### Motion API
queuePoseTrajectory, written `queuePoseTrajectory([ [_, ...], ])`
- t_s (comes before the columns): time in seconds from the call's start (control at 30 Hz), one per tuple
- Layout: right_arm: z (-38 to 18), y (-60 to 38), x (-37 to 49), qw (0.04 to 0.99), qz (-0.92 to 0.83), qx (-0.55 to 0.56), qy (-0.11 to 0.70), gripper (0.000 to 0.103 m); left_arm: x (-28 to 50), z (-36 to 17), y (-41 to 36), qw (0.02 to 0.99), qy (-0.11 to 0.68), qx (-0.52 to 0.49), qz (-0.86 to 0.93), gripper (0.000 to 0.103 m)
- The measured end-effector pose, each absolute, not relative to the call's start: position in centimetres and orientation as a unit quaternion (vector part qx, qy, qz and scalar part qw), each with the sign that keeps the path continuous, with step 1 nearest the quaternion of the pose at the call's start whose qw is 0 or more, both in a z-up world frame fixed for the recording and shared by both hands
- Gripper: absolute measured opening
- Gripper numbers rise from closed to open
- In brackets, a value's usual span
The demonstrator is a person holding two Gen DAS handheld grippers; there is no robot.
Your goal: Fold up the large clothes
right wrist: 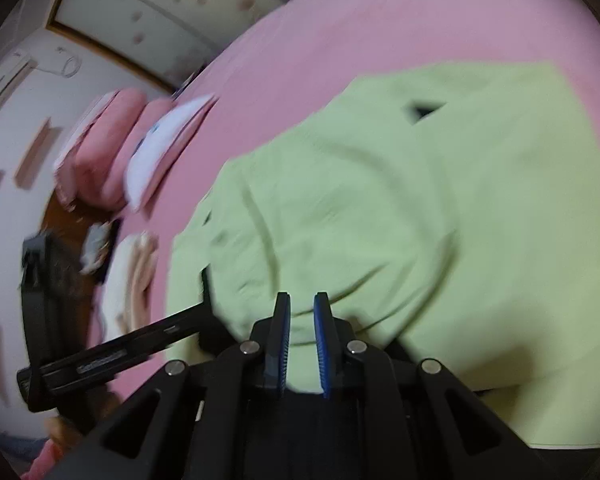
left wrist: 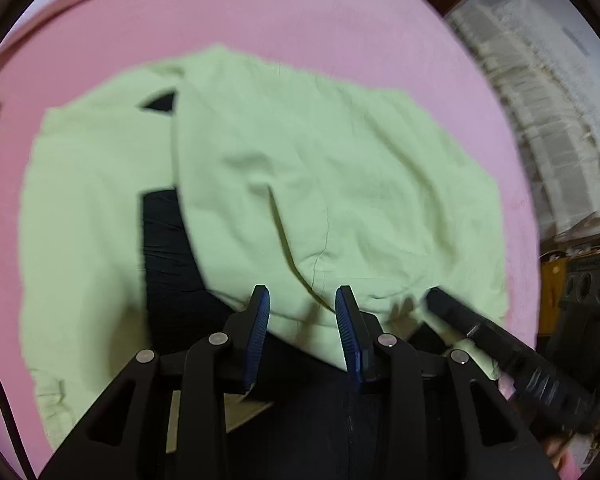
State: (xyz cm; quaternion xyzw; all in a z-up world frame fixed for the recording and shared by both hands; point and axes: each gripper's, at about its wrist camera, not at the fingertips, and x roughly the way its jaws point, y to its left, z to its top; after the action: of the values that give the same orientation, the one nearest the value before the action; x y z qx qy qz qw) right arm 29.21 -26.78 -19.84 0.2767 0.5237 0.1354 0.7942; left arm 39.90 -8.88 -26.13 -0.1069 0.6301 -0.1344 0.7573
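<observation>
A large light-green garment (left wrist: 308, 184) with a black lining (left wrist: 168, 248) lies partly folded on the pink bed (left wrist: 300, 12). My left gripper (left wrist: 302, 300) is open, its blue pads apart over the garment's near edge, holding nothing. In the left wrist view my other gripper shows at lower right (left wrist: 500, 340). My right gripper (right wrist: 302, 304) has its pads a narrow gap apart over the green cloth (right wrist: 440, 208); I cannot tell whether cloth is pinched. The left gripper shows at lower left (right wrist: 112, 356) in the right wrist view. Both views are blurred.
Pink and white pillows (right wrist: 116, 156) and folded towels (right wrist: 132, 280) lie at the bed's head. A white stack of material (left wrist: 540, 128) and dark equipment (left wrist: 580, 300) stand beyond the bed's right edge. The pink bedsheet (right wrist: 420, 20) stretches beyond the garment.
</observation>
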Motion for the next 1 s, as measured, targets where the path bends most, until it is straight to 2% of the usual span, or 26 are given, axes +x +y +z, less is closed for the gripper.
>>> queuePoseTrajectory([
  [0.1,-22.4,-24.9,30.3,0.793,0.114,0.200,0.564,0.011,41.1,-29.5,-9.4,0.739,0.660,-0.091,-0.101,0.033],
  [0.13,-23.2,-25.1,30.7,0.788,0.111,0.197,0.572,0.005,41.3,-29.9,-9.1,0.738,0.660,-0.096,-0.103,0.032],
  [0.17,-23.7,-26.0,30.7,0.785,0.115,0.217,0.569,0.004,41.3,-29.9,-8.8,0.741,0.658,-0.089,-0.096,0.028],
  [0.2,-23.9,-27.3,30.4,0.785,0.110,0.240,0.561,0.004,41.3,-29.7,-8.3,0.747,0.657,-0.063,-0.078,0.013],
  [0.23,-23.8,-28.1,30.1,0.790,0.087,0.238,0.557,0.004,41.3,-29.3,-8.4,0.754,0.654,-0.025,-0.057,0.007],
  [0.33,-22.2,-31.4,29.0,0.816,0.007,0.198,0.544,0.011,41.2,-28.0,-7.9,0.758,0.650,0.007,-0.055,0.007],
  [0.4,-20.2,-32.8,29.0,0.831,0.031,0.224,0.508,0.011,41.6,-26.2,-8.0,0.779,0.623,-0.004,-0.070,0.008],
  [0.47,-19.1,-32.5,30.0,0.844,0.073,0.257,0.465,0.011,42.7,-25.0,-8.6,0.796,0.598,-0.034,-0.089,0.011],
  [0.5,-19.0,-31.9,31.0,0.843,0.096,0.270,0.455,0.011,43.9,-25.0,-9.1,0.797,0.594,-0.054,-0.099,0.018],
  [0.53,-19.4,-31.0,32.5,0.836,0.126,0.286,0.451,0.011,45.5,-25.7,-9.8,0.791,0.599,-0.067,-0.104,0.021],
  [0.7,-24.9,-27.5,42.3,0.808,0.148,0.285,0.493,0.011,53.6,-30.8,-11.2,0.769,0.630,-0.061,-0.090,0.021],
  [0.73,-25.7,-27.6,43.7,0.808,0.134,0.276,0.503,0.004,54.7,-31.0,-11.0,0.771,0.625,-0.075,-0.096,0.021],
  [0.77,-26.3,-28.1,45.0,0.808,0.126,0.274,0.507,0.002,55.7,-30.9,-10.0,0.772,0.618,-0.101,-0.108,0.020],
  [0.83,-26.5,-29.5,46.2,0.802,0.143,0.290,0.502,0.000,56.4,-31.0,-8.4,0.771,0.616,-0.120,-0.109,0.004],
  [1.0,-24.6,-33.0,44.6,0.835,0.109,0.215,0.495,0.000,55.3,-31.4,-5.6,0.768,0.616,-0.137,-0.109,0.002],
])
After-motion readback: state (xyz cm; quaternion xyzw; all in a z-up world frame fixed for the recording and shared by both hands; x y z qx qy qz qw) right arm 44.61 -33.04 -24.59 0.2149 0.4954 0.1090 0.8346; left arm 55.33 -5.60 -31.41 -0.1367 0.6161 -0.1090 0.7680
